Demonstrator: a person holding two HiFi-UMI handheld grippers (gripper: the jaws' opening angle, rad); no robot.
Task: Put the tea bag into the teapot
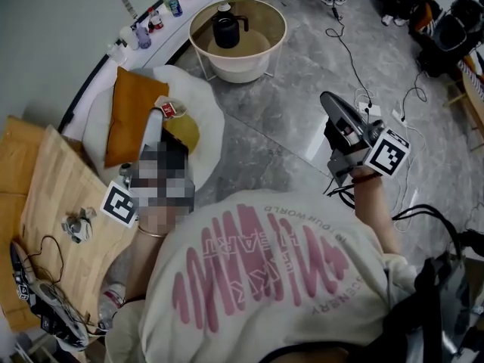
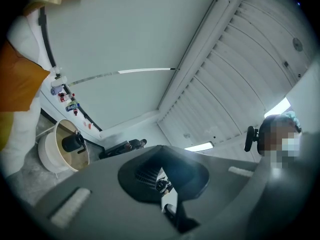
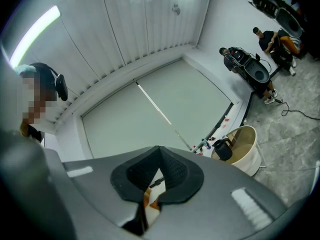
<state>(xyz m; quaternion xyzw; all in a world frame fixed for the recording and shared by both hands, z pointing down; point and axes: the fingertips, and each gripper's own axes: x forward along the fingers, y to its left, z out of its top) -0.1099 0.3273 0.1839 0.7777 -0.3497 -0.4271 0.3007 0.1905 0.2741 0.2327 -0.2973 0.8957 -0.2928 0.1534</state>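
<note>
Head view: black teapot [image 1: 225, 29] sits in the round cream bench [image 1: 277, 23] across the floor. Small red-and-white tea bag [image 1: 169, 110] shows against a white cushion [image 1: 206, 121], right by the left gripper [image 1: 156, 123] tip. Left and right gripper [image 1: 327, 98] fingers both pressed together, nothing seen between them, both aimed up at the ceiling.

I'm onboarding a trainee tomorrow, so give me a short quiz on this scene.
1. True or false: the teapot stands inside the round tub.
2. The right gripper is: A open; B shut, empty; C shut on the tea bag.
3. Fill in: the tea bag lies by the ___ pillow.
Key: 1 true; 2 B; 3 orange.
</note>
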